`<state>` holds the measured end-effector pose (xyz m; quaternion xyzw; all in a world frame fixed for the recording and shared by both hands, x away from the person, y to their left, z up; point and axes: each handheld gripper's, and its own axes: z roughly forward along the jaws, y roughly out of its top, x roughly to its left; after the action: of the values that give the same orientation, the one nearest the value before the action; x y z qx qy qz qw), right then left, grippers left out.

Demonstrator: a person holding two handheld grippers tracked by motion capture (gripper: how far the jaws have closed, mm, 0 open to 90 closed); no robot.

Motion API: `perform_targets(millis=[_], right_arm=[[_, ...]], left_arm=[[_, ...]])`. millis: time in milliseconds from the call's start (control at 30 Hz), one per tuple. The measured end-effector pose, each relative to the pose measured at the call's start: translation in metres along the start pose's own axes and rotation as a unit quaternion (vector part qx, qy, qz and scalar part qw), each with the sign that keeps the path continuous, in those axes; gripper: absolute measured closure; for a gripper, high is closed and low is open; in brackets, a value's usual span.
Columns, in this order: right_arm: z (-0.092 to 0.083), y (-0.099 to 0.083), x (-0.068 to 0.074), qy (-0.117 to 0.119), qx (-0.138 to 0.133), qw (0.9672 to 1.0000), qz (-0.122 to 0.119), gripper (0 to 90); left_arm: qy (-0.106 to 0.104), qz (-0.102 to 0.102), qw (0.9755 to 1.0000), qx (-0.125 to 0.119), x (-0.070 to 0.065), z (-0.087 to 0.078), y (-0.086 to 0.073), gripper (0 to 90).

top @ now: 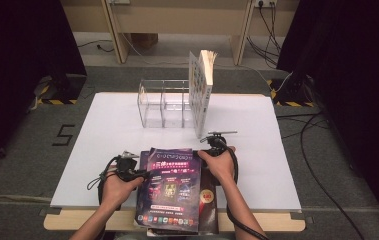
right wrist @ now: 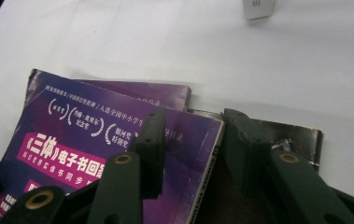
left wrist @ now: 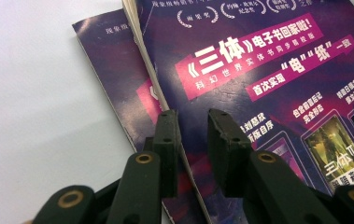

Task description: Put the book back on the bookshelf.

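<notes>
High view: a stack of books lies at the near edge of the white surface (top: 102, 130), the top purple book (top: 169, 187) with its long axis running near to far. The left claw (top: 136, 173) sits at this book's left long edge, the right claw (top: 216, 145) at its far right corner, so both hands flank it and neither has to travel. Left gripper view: the jaws straddle the purple book (left wrist: 258, 74)'s page edge, one jaw over the lower purple book (left wrist: 114, 70) beside it, the other over the cover; partly open, pads not seen pressing, nothing held. Right gripper view: the jaws straddle the top book (right wrist: 86, 140)'s right edge, one over the cover, one over the dark book (right wrist: 300, 135) beneath; about half open, no grip on anything. Farther back stand a clear divided organizer (top: 163, 105) and, just to its right, an upright book (top: 202, 90). Judgement: the coming move turns on the top book's side edges lying between each pair of jaws; closing there should lift it, provided the lower jaw gets under this cover alone and not the book below.
</notes>
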<state>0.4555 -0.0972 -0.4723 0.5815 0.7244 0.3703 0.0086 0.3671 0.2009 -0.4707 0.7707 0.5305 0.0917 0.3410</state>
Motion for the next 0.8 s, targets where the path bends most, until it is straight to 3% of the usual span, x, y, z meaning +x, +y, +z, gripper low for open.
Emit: perform_targets(millis=[67,533,700,800], right_arm=[[-0.002,-0.001,0.000,0.004,-0.003,1.0000,0.005,62.3],[-0.006,-0.005,-0.009,0.029,0.041,0.9982,0.032,56.4],[-0.003,-0.005,-0.009,0.043,0.033,0.9971,0.053,56.4],[-0.001,-0.005,-0.006,0.035,0.027,0.9982,0.041,56.9]], left_arm=[[0.001,0.001,1.0000,-0.002,0.000,0.000,0.000,73.3],[0.003,0.007,1.0000,-0.002,-0.001,0.000,0.000,74.1],[0.004,0.004,1.0000,0.001,-0.001,0.000,0.000,74.2],[0.011,0.010,0.9999,0.002,-0.004,0.000,0.001,74.2]])
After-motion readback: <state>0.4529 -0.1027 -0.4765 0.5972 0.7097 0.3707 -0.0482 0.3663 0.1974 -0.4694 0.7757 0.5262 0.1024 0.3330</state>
